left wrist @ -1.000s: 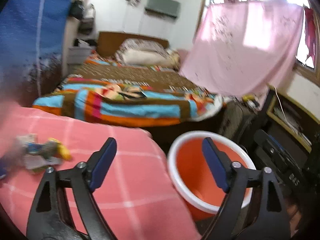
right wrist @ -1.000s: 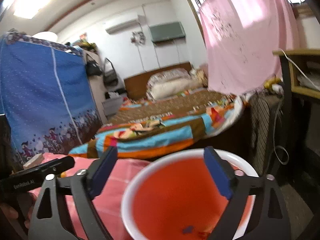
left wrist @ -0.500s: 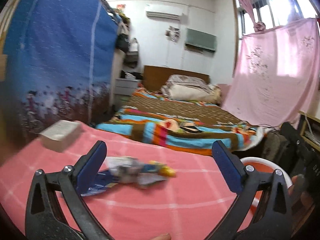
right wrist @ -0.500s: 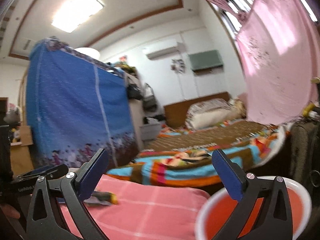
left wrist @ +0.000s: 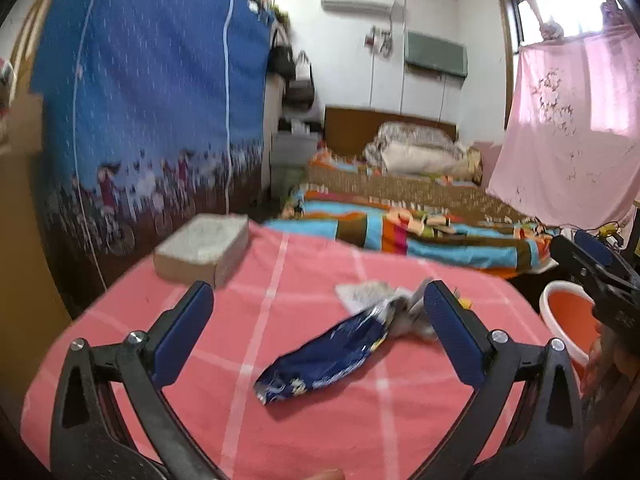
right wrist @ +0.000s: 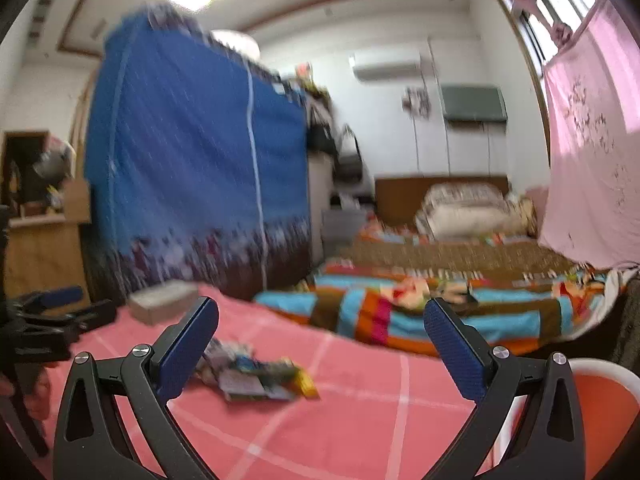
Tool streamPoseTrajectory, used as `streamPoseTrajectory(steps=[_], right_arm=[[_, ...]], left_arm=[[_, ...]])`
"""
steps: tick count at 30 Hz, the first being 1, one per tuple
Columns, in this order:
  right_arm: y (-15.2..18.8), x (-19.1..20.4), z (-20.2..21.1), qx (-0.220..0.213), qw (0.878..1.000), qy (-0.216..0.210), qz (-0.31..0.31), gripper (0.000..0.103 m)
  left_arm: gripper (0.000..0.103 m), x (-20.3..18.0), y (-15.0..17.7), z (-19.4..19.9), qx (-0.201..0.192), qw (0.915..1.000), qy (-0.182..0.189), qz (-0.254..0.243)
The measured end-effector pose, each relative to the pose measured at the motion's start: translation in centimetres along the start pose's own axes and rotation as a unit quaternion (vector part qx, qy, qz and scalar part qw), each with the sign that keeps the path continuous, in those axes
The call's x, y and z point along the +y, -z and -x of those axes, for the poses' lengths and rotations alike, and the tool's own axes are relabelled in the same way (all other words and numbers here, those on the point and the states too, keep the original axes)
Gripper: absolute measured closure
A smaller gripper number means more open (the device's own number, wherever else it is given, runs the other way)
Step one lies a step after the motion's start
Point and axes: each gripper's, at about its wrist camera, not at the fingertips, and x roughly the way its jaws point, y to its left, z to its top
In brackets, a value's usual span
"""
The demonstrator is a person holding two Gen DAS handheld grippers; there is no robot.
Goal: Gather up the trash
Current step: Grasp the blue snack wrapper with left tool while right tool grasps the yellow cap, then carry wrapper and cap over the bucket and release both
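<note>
Trash lies in a small heap on the table, which is covered with a pink checked cloth [left wrist: 280, 280]: a crumpled dark blue foil wrapper [left wrist: 326, 356] in front, and behind it some white and silver papers [left wrist: 384, 296] with a bit of yellow. The left tongs [left wrist: 316, 332] point slightly downward at this heap, and their blue padded jaws, which have just been opening, stand wide apart with the wrapper lying between them, not touched. The right tongs [right wrist: 320, 340] are held almost level, to the right of the left ones, their jaws also just opened wide and holding nothing; the heap [right wrist: 256, 372] lies near their left jaw. A round orange plastic bucket with a white rim [left wrist: 568, 320] stands beside the table on the right. A flat grey-white box [left wrist: 204, 246] rests at the far left corner.
</note>
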Motion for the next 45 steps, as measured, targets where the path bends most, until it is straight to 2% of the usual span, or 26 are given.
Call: streamPoseTrajectory(steps=[2, 7, 9, 11, 15, 17, 18, 22, 27, 29, 34, 45], right_arm=[[0.3, -0.5, -1.8, 0.046, 0.999, 0.007, -0.008, 0.000], [1.7, -1.6, -5.3, 0.140, 0.990, 0.007, -0.022, 0.002], [2.3, -1.8, -6.8, 0.176, 0.984, 0.001, -0.019, 0.007], [3.0, -1.6, -8.0, 0.206, 0.979, -0.004, -0.007, 0.018], [4.1, -0.9, -9.3, 0.247, 0.969, -0.029, 0.006, 0.028], [4.4, -0.6, -9.8, 0.259, 0.965, -0.037, 0.012, 0.042], [4.5, -0.5, -10.0, 0.265, 0.963, -0.038, 0.014, 0.045], [4.9, -0.3, -11.4, 0.288, 0.956, -0.049, 0.014, 0.059], [5.3, -0.2, -12.1, 0.307, 0.949, -0.064, 0.010, 0.076], [5.2, -0.3, -12.0, 0.307, 0.949, -0.070, 0.005, 0.086], [5.1, -0.7, -11.4, 0.302, 0.950, -0.076, -0.005, 0.090], [4.9, -1.2, -8.2, 0.271, 0.959, -0.077, -0.007, 0.090]], left_arm=[[0.000, 0.3, 0.4, -1.7, 0.049, 0.9987, 0.013, -0.004], [0.000, 0.4, 1.2, -4.2, 0.117, 0.9920, 0.025, -0.038], [0.000, 0.4, 1.5, -5.0, 0.142, 0.9879, 0.036, -0.050], [0.000, 0.5, 1.8, -5.8, 0.161, 0.9842, 0.049, -0.056], [0.001, 0.5, 2.2, -7.2, 0.198, 0.9754, 0.066, -0.070], [0.008, 0.4, 2.5, -7.7, 0.218, 0.9701, 0.071, -0.078], [0.012, 0.2, 2.7, -8.0, 0.230, 0.9671, 0.073, -0.082], [0.031, -0.2, 2.5, -7.7, 0.232, 0.9653, 0.082, -0.089], [0.033, -0.6, 2.4, -7.7, 0.238, 0.9634, 0.083, -0.092], [0.033, -0.7, 2.3, -7.7, 0.241, 0.9625, 0.086, -0.089], [0.036, -1.1, 2.2, -7.6, 0.249, 0.9604, 0.092, -0.086], [0.037, -1.5, 3.4, -4.7, 0.224, 0.9652, 0.131, 0.031]])
